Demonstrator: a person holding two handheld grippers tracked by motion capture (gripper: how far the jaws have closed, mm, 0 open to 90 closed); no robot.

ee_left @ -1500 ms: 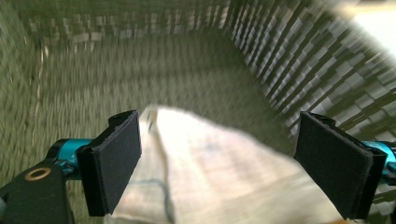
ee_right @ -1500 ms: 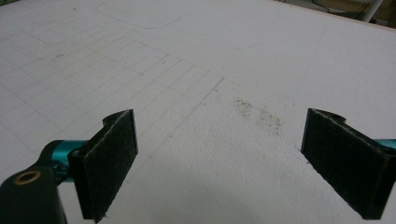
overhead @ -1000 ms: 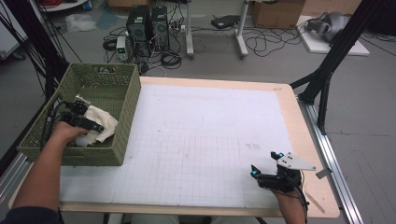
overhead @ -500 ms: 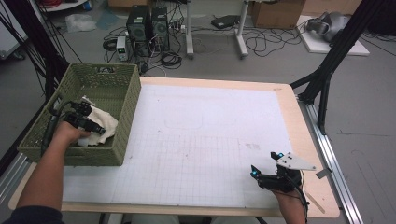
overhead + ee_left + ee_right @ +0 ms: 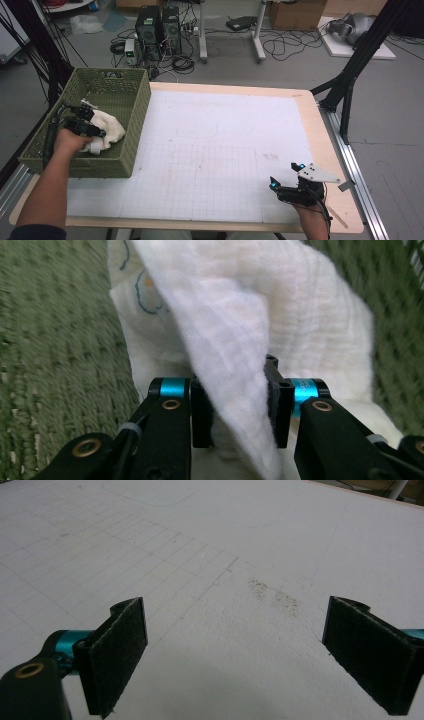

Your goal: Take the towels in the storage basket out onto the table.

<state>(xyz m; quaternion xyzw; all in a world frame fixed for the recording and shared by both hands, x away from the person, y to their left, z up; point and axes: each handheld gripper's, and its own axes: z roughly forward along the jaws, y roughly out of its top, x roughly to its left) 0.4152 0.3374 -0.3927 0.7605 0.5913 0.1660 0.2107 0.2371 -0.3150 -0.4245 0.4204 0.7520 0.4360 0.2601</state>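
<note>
A white muslin cloth (image 5: 111,127) lies crumpled inside a green woven basket (image 5: 135,120) at the table's left edge. My left gripper (image 5: 94,132) reaches into the basket from the near side. In the left gripper view its jaws have just been closing, and the pads now pinch a raised fold of the cloth (image 5: 280,325) at the left gripper (image 5: 239,410). My right gripper (image 5: 286,176) rests low over the near right part of the white gridded table (image 5: 215,150). In the right gripper view, the right gripper (image 5: 245,650) stands wide open with nothing between its pads.
The basket's walls close in around the left hand. A faint smudge (image 5: 272,595) marks the mat ahead of the right gripper. Black frame legs (image 5: 350,85) stand off the table's right edge, with computers and cables (image 5: 160,30) on the floor beyond.
The left gripper's jaws have drawn together on the cloth in the basket, and the hand shifted slightly. The right gripper has stayed where it was.
</note>
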